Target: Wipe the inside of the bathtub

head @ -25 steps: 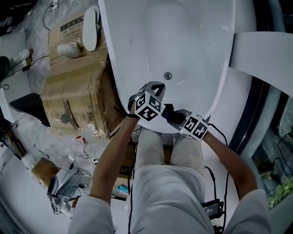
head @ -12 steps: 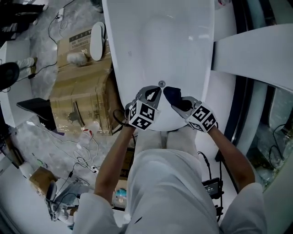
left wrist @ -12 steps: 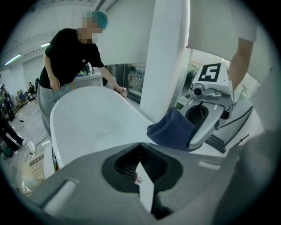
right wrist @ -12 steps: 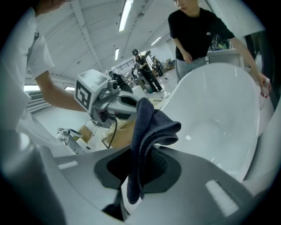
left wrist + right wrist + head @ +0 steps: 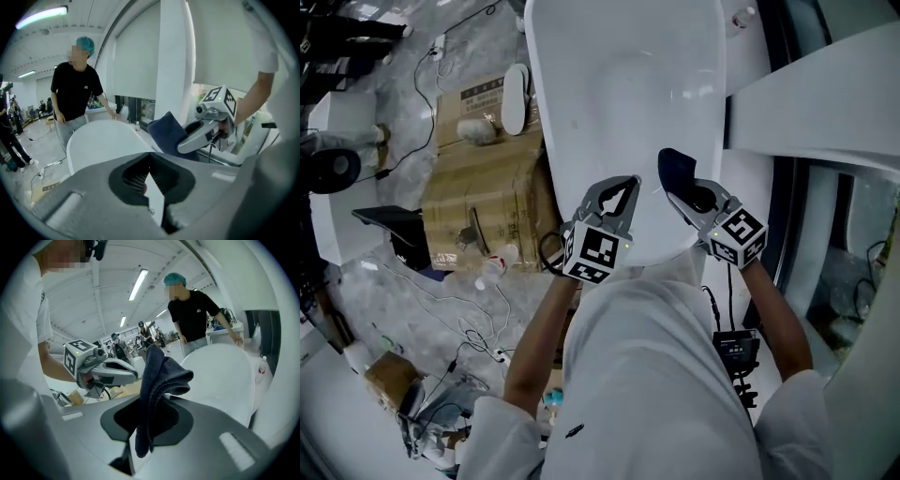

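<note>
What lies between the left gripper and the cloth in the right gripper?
Head view: only bare bathtub surface between the left gripper and the cloth; nothing else.

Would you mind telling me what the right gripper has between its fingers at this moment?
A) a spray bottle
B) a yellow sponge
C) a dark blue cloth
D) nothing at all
C: in the right gripper view the right gripper is shut on a folded dark blue cloth, which sticks up above it.
</note>
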The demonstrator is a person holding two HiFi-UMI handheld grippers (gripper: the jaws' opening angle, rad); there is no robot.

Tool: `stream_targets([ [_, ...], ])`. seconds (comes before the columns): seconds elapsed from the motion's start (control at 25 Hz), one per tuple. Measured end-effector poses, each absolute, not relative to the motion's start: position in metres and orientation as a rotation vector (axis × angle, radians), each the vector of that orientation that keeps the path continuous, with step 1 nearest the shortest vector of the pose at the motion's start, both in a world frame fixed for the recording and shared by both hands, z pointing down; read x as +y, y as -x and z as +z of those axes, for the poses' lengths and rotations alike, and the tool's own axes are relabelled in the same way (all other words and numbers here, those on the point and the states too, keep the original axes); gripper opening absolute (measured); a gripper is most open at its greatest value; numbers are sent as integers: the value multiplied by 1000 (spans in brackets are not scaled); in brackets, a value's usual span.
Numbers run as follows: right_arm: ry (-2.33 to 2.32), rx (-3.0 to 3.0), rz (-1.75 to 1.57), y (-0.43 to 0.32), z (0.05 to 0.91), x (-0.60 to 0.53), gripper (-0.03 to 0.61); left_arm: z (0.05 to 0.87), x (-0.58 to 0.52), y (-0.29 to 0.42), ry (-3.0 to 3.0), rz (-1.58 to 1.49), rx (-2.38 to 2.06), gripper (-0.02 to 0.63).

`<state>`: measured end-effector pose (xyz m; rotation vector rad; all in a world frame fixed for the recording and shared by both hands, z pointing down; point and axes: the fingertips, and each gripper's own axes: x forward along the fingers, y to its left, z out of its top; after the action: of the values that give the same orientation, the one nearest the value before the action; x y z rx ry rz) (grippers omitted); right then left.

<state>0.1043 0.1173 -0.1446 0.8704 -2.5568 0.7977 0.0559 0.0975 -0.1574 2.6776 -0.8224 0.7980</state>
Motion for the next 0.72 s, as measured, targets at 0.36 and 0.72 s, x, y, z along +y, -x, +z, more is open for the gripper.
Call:
stream_targets([
  [0.36, -943, -2687, 560, -95, -251, 113, 55, -255, 109, -35, -2788, 618, -919, 0],
  [0.72, -909, -2763, 381, -82, -317, 137, 57, -313, 129, -18, -2758, 429, -1040, 0],
])
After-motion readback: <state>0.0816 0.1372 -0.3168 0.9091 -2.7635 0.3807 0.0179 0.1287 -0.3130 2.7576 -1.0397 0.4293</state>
